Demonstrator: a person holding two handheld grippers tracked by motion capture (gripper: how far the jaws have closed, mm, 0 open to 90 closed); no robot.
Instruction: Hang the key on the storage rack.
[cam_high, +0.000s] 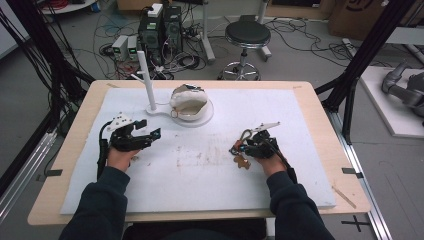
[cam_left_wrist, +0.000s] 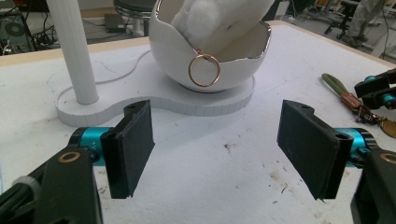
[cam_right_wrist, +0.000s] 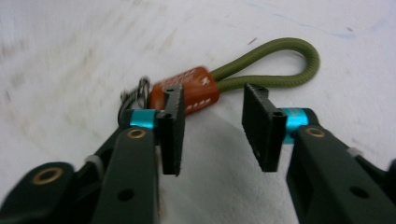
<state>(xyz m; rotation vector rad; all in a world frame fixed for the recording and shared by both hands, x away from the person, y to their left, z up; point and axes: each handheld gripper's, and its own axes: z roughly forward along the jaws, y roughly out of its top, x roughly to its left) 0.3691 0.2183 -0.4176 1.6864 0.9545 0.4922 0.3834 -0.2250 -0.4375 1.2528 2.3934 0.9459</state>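
Person seated at the bench (cam_high: 320, 125), white mat (cam_high: 300, 170) covering most of it, one claw in each hand. Left claw (cam_high: 150, 134) sits over the mat's left side w/ jaws spread wide, nothing between them; in the left gripper view it faces a white egg-shaped bowl (cam_left_wrist: 173, 51) w/ a jagged silver-edged rim. Bowl stands on a flat white base (cam_left_wrist: 154, 103) next to a white upright post (cam_left_wrist: 72, 51). Some white fluffy stuff (cam_left_wrist: 210, 18) fills the bowl, and a gold ring (cam_left_wrist: 204, 70) hangs down its front wall. Right claw (cam_right_wrist: 212, 126) is over the mat's right side, jaws apart, not clamped on anything. Just past its tips lies a keychain: olive cord loop (cam_right_wrist: 275, 65) running into an orange-brown collar (cam_right_wrist: 187, 88), w/ small metal rings (cam_right_wrist: 135, 93) at the collar's far end. One jaw pad overlaps the collar; can't tell if it touches. From the high view a small brown charm (cam_high: 242, 161) lies on the mat by that claw. Black stool (cam_high: 246, 36) and cables on the floor beyond the bench.
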